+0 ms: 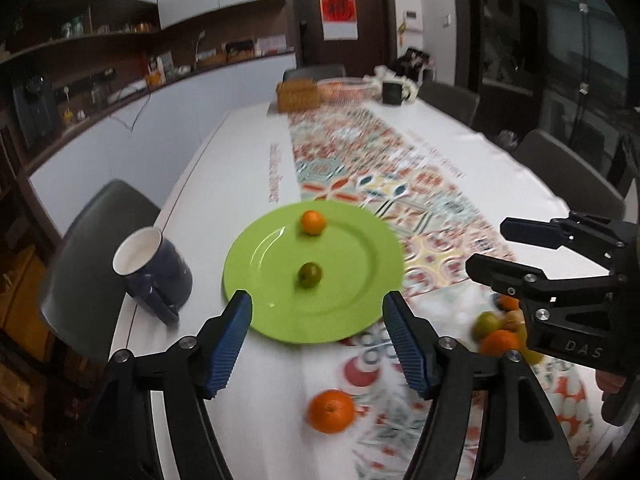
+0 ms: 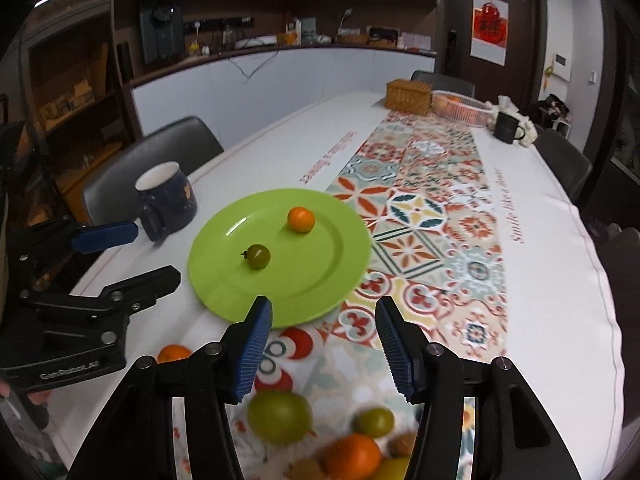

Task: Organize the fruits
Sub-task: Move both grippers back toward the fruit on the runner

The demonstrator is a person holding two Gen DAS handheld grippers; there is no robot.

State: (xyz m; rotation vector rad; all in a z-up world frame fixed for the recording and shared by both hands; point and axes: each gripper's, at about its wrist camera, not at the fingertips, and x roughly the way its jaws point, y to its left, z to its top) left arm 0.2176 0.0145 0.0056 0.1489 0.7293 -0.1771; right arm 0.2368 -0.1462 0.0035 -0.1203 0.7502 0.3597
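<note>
Fruits so far: small orange (image 1: 313,222) and green fruit (image 1: 310,275) on the green plate (image 1: 352,300). Left gripper (image 1: 318,336) and right gripper (image 2: 324,344) gape empty; loose pile (image 2: 320,436) waits beside the plate.

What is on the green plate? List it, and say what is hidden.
On the plate lie two small fruits, apart from each other: an orange one towards the far side and a green one nearer the middle. Nothing else. Only the cloth beneath the plate is covered.
</note>
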